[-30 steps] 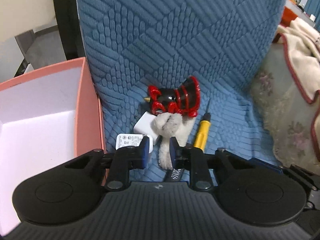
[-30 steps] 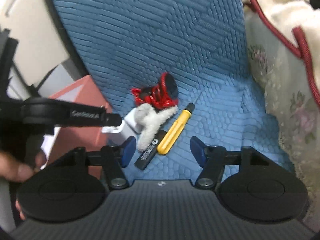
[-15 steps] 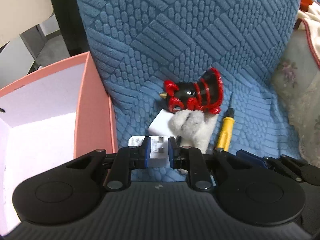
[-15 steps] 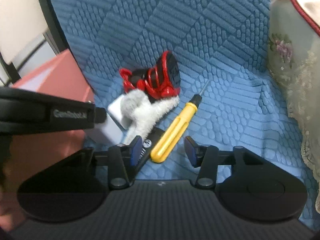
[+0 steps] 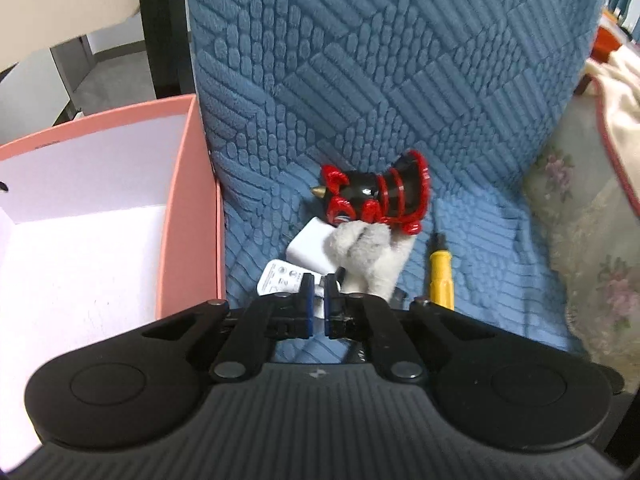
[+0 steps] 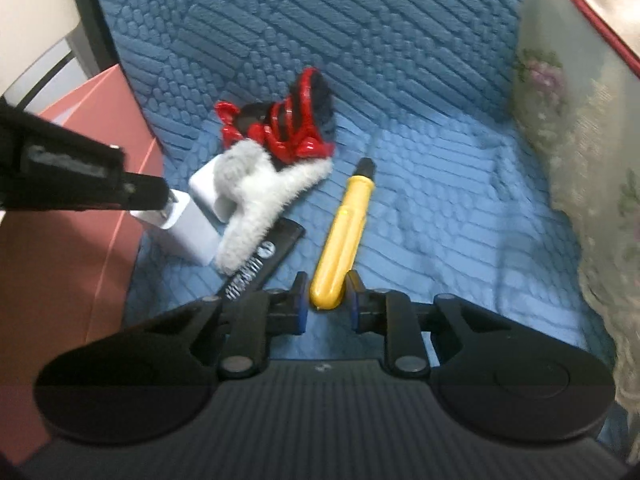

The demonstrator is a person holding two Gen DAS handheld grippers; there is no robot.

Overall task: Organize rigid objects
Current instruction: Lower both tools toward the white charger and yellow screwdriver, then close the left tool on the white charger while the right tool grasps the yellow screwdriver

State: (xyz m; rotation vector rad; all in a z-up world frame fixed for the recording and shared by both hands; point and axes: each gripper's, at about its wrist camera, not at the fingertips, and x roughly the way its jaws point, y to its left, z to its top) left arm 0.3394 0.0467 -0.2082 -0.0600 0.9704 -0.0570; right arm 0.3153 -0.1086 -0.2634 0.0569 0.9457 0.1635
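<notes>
Your right hand-held gripper (image 6: 327, 303) stands apart, straddling the yellow screwdriver's (image 6: 343, 236) butt; its long axis runs straight ahead on the blue cushion (image 6: 440, 208). Your left hand-held gripper (image 5: 316, 300) pinches the white charger (image 5: 280, 282) beside the pink box (image 5: 188, 208).

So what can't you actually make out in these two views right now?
- Left gripper: whether it truly grips the white charger; left wrist view, its fingers cover the contact.
- Black item: label unreadable; right wrist view, blurred and partly under the grey plush.
- Pink box: near floor cut off by the gripper body.
- Yellow screwdriver: tip blurred.
</notes>
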